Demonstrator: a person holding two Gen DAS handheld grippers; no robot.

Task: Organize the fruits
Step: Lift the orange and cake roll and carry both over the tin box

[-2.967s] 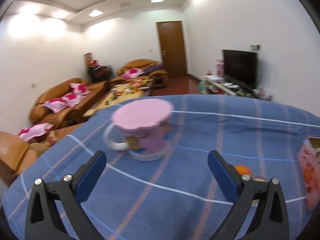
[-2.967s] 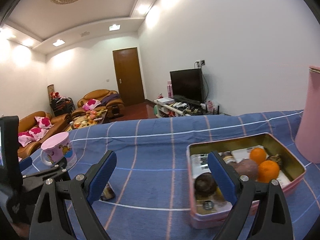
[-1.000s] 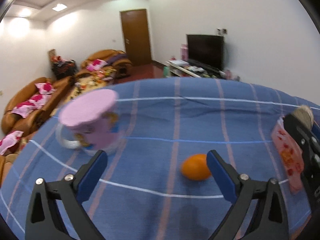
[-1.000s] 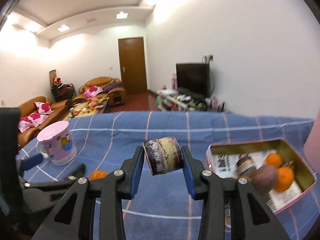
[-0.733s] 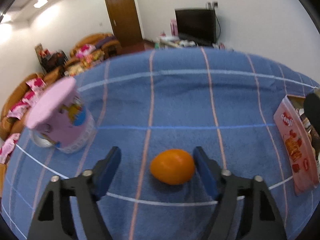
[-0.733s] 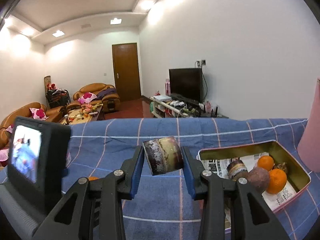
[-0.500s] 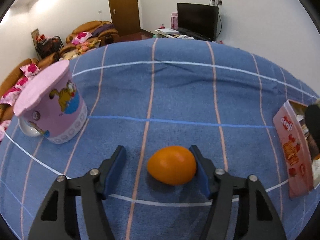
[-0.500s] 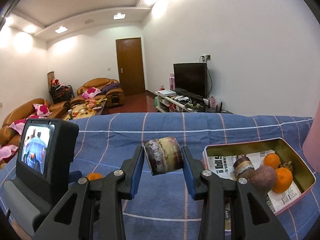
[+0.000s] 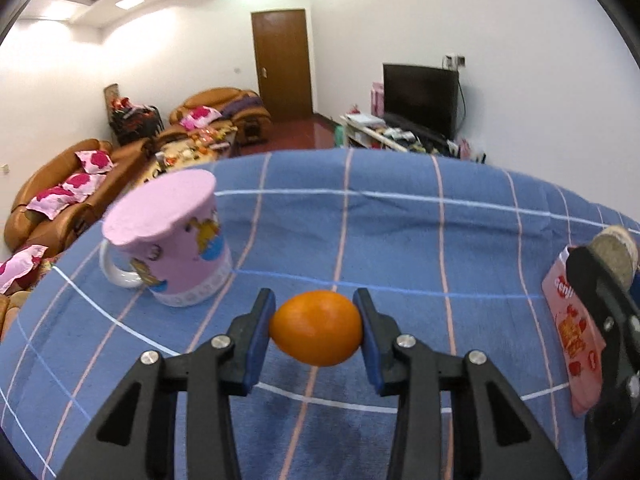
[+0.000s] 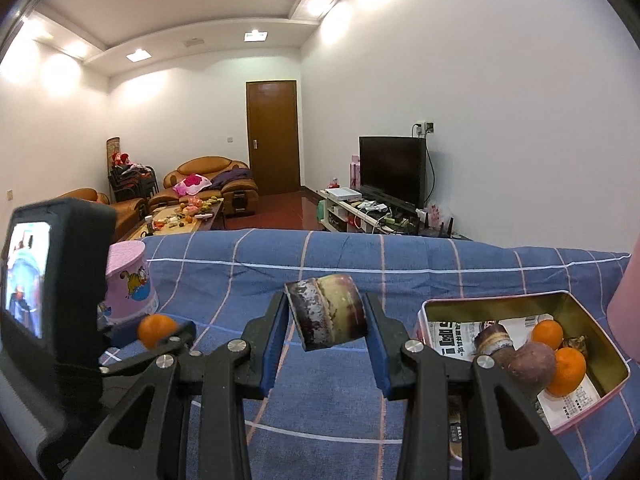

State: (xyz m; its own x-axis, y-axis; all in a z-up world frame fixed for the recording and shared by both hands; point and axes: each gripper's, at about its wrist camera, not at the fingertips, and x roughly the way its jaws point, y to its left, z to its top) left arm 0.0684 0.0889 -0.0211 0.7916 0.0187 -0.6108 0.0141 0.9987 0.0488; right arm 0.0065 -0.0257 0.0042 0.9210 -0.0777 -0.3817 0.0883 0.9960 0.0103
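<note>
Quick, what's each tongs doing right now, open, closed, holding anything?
Left tongs: closing on the orange, pads touching both sides.
Right tongs: shut on a short brown cane-like stalk piece, held above the cloth.

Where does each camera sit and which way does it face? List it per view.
Left wrist: rides the left gripper, whose jaws are closing on the orange; faces the pink mug.
Right wrist: rides the right gripper gripping a sugarcane piece; faces the tin.
Shared: orange, mug, blue cloth.

My left gripper point(image 9: 316, 330) is closing on a smooth orange point(image 9: 316, 333) above the blue checked cloth point(image 9: 400, 240); the pads touch both its sides.
</note>
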